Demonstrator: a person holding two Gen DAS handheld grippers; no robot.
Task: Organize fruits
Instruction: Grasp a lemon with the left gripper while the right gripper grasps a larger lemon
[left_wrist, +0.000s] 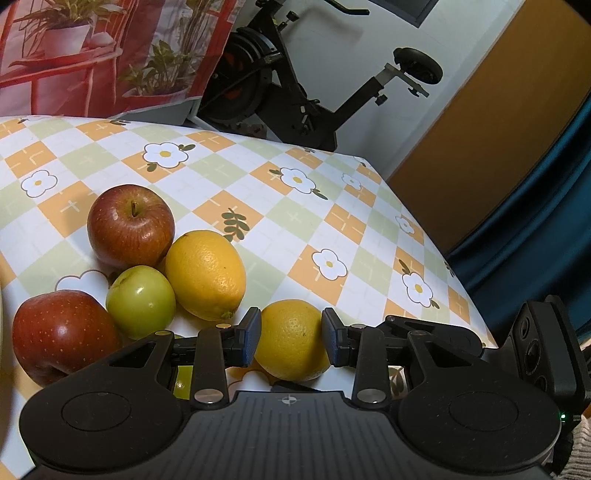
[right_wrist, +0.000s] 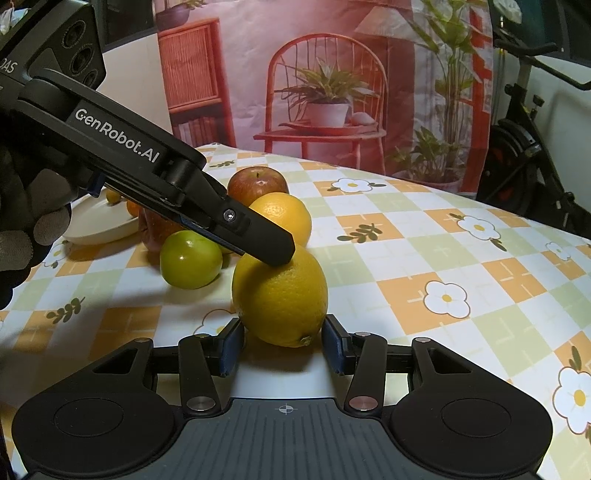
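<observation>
The left gripper (left_wrist: 290, 334) is closed on the yellow citrus fruit (left_wrist: 295, 347), with both blue pads (left_wrist: 250, 334) against its sides; the casing reads "GenRobot.AI" (right_wrist: 117, 135), the cut-off letters "DAS" (right_wrist: 10, 67) show near the camera block, and a gloved hand (right_wrist: 22, 229) holds it. The right gripper (right_wrist: 282, 345) flanks the near end of the same fruit, but pad contact cannot be confirmed. The fruit rests on the checked flower-print tablecloth (right_wrist: 424, 258), just in front of an orange (right_wrist: 286, 214), a green apple (right_wrist: 190, 264) and two red apples (left_wrist: 131, 225), near a white plate (right_wrist: 99, 227).
</observation>
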